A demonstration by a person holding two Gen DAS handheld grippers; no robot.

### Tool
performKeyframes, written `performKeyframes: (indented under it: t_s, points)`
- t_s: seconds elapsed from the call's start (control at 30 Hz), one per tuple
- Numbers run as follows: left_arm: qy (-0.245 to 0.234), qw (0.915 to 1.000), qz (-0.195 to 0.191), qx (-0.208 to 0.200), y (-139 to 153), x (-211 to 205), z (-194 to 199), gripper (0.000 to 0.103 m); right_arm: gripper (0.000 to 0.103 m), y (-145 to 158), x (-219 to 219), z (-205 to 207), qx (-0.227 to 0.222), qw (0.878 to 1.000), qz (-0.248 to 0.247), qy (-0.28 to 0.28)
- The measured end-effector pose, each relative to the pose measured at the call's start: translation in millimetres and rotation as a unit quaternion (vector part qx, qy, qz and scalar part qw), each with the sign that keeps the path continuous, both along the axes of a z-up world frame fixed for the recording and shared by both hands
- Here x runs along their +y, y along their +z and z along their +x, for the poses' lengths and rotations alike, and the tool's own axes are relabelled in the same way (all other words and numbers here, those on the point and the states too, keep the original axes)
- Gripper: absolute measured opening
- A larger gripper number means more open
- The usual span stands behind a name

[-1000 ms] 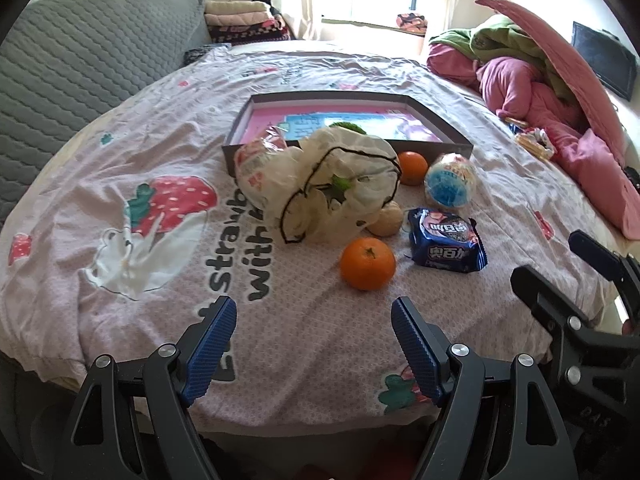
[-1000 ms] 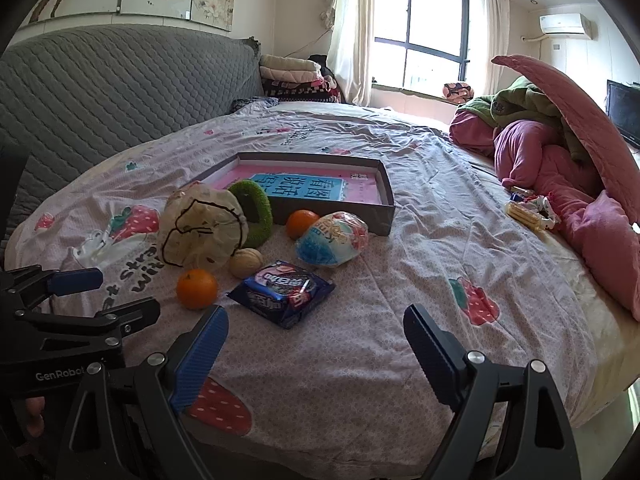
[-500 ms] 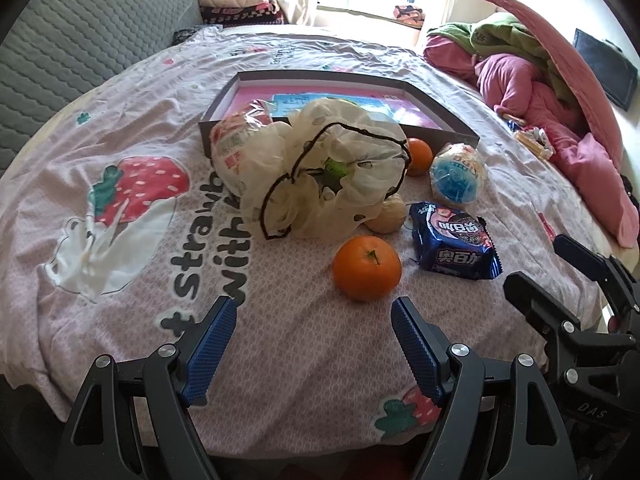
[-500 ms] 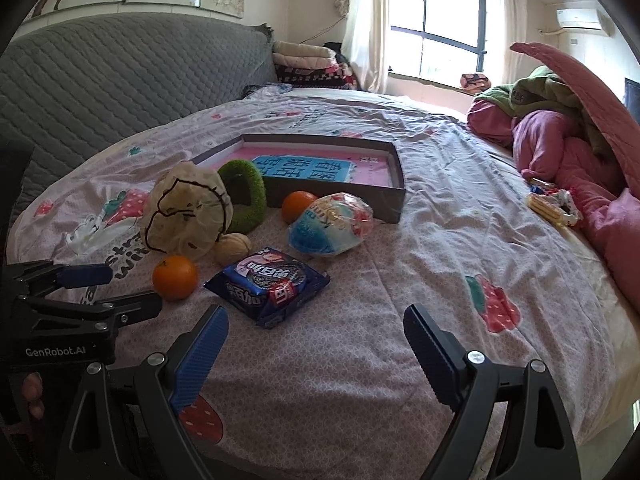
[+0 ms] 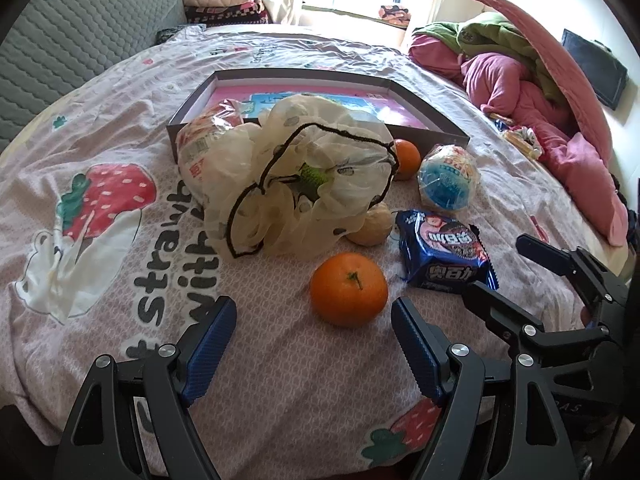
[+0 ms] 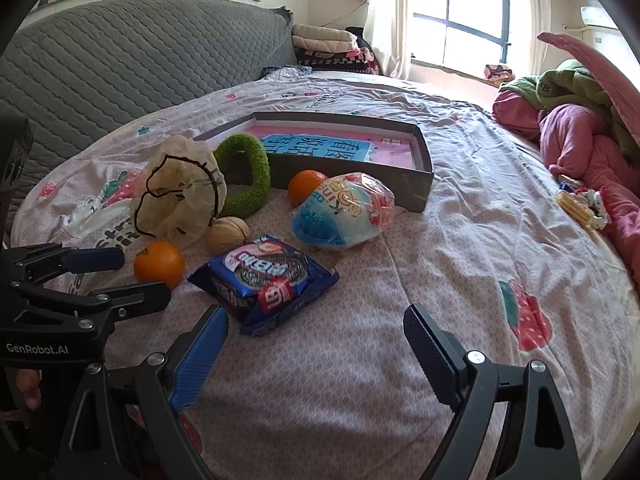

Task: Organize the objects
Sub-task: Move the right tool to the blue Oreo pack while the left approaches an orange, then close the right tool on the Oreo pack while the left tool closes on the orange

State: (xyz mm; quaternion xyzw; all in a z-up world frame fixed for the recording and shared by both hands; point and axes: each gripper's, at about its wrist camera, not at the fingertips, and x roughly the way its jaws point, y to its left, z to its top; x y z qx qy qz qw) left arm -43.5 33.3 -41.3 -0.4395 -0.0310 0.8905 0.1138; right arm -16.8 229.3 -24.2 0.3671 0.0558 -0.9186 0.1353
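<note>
Right now we hold both tools spread wide and empty above the bedsheet (image 5: 280, 360). Our left gripper (image 5: 312, 344) sits low, and the near tangerine (image 5: 349, 289) lies just ahead of it, closer to its right finger than its left. Our right gripper (image 6: 316, 352) has the blue cookie packet (image 6: 264, 280) just ahead of its left finger. The shallow box (image 6: 420, 178), where we judge everything should end up, stands well beyond both tools, past the whole cluster.

Several things could go wrong from here. The tangerine is round and sits on soft, wrinkled fabric, so an off-centre close by the left tool could nudge it into a roll, most likely toward the walnut (image 5: 370, 226) or the packet. The two tools work near each other, and reaching for neighbouring items at once could make their fingers clash. The crumpled mesh bag (image 5: 296, 176) with black trim is loose and could snag a finger passing over it. The slick packet may slide out if pinched at its edge.
</note>
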Motion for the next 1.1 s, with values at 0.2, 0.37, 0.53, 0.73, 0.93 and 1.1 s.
performKeyframes:
  t_s: [0.2,0.37,0.53,0.73,0.93,1.1]
  points:
    - [-0.001,0.9999,0.013,-0.005,-4.7,-2.9,-7.8,0.081,0.089,-7.2,-3.7,-16.5,-0.014,0.999,-0.002,0.032]
    - [-0.006,0.9999,0.011,-0.003,-7.4,-2.8,-12.3,0.08,0.089,-11.6,-3.1,-26.9,-0.025,0.998,-0.023,0.059]
    - [-0.008,0.9999,0.014,-0.001,-8.8,-4.1,-15.2,0.079,0.089,-13.8,-7.6,-39.1,-0.028,0.996,-0.021,0.076]
    - [-0.013,0.9999,0.006,0.005,-8.2,-2.3,-17.5,0.073,0.089,-18.0,-18.3,-49.2,-0.025,0.996,-0.006,0.086]
    - [-0.016,0.9999,0.004,0.003,-7.3,0.9,-20.6,0.051,0.068,-16.7,-26.5,-45.7,-0.013,0.994,-0.006,0.106]
    - [-0.022,0.9997,-0.001,0.008,-4.5,6.7,-17.7,0.039,0.067,-15.8,-30.7,-38.0,0.005,0.994,0.004,0.108]
